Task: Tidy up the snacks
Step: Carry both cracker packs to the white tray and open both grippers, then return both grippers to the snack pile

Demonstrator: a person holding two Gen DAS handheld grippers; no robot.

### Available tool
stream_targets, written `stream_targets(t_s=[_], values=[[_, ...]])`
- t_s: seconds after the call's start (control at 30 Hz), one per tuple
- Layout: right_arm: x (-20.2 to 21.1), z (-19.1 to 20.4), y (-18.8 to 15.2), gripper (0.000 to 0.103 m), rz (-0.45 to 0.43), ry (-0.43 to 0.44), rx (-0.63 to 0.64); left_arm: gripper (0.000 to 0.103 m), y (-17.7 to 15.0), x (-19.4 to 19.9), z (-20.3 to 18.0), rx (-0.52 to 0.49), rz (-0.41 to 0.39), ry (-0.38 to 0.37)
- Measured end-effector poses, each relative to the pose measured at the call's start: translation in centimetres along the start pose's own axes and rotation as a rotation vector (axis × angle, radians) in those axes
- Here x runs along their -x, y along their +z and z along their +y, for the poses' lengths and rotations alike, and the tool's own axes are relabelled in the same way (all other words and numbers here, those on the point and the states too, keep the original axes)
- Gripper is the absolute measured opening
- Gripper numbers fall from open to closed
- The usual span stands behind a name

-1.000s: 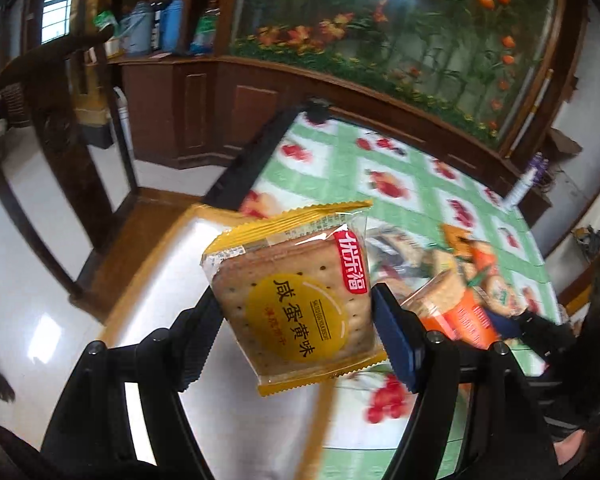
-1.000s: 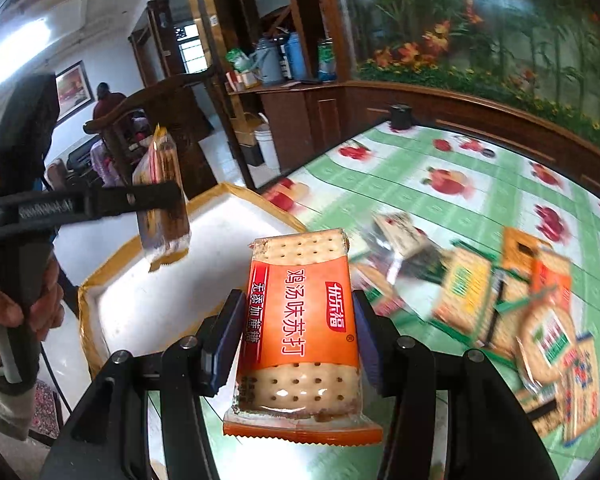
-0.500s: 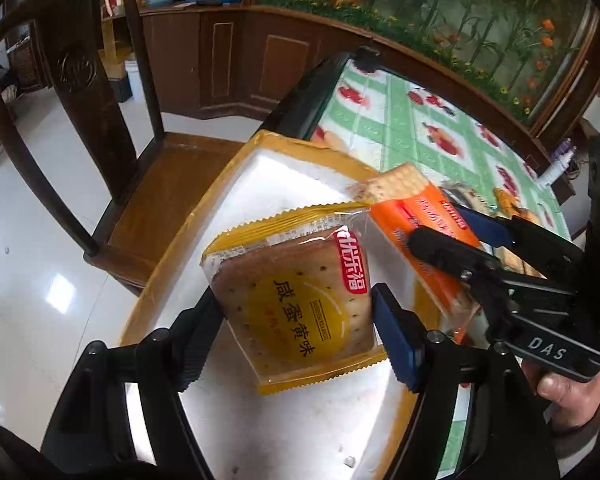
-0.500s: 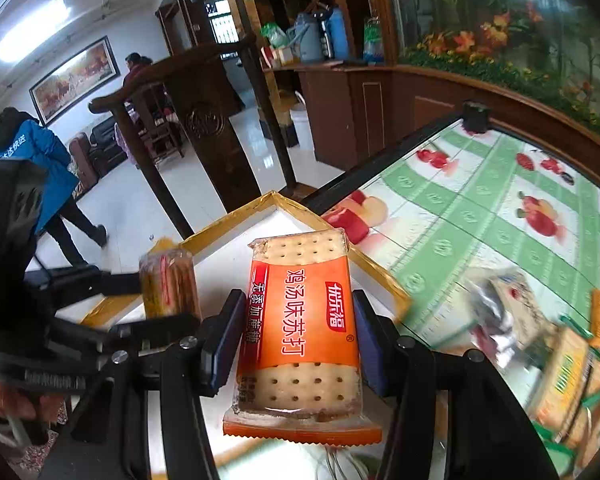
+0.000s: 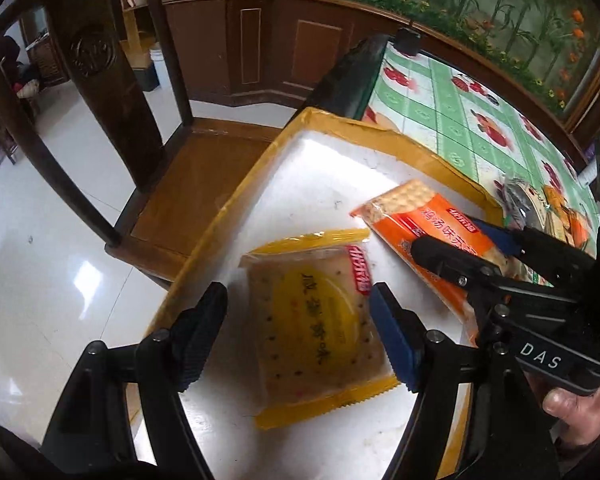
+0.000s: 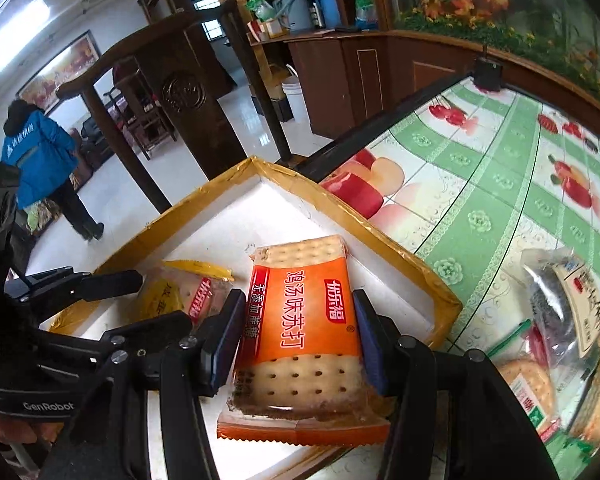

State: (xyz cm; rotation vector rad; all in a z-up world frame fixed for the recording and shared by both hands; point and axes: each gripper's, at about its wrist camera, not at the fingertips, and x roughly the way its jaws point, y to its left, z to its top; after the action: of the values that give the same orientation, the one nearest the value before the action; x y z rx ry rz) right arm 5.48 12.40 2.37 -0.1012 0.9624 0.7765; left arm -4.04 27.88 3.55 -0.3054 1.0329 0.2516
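Note:
A yellow cracker pack lies blurred on the floor of the white tray. It sits between the fingers of my left gripper, with a strip of white showing beside the left finger, so the pads do not press it. My right gripper has an orange cracker pack between its blue pads. Its jaws are opening, and the pads touch the pack's sides low over the tray. The right wrist view shows the yellow pack by the left gripper. The left wrist view shows the orange pack in the right gripper.
The tray has a yellow taped rim and sits at the corner of a green fruit-patterned tablecloth. Several more snack packs lie on the cloth to the right. A dark wooden chair stands just past the table edge. A person in a blue jacket stands far back.
Both grippers came down over the tray. The yellow pack slipped out of the left jaws' hold and dropped lower between them. The right gripper brought the orange pack in beside it.

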Motion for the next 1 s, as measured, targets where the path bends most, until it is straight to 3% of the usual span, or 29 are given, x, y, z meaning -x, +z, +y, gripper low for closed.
stream_targets(t_s=[0.27,0.53,0.7,1.0], values=[[-0.4,0.3,0.1,0.059,0.022,0.035,-0.06,0.078,-0.1,0.7,1.2,0.055,-0.014,-0.037],[3.1,0.1,-0.9,0.063,-0.046,0.013,-0.061,0.085,-0.6,2.1,-0.9,-0.013,-0.1,0.024],[6.0,-0.1,-2.3,0.068,-0.096,-0.055,-0.039,0.088,-1.1,3.4,-3.1,-0.062,-0.168,0.06],[13.4,-3.5,-7.0,0.079,-0.204,-0.18,-0.078,0.089,-1.6,5.0,-9.2,-0.144,-0.225,0.015]])
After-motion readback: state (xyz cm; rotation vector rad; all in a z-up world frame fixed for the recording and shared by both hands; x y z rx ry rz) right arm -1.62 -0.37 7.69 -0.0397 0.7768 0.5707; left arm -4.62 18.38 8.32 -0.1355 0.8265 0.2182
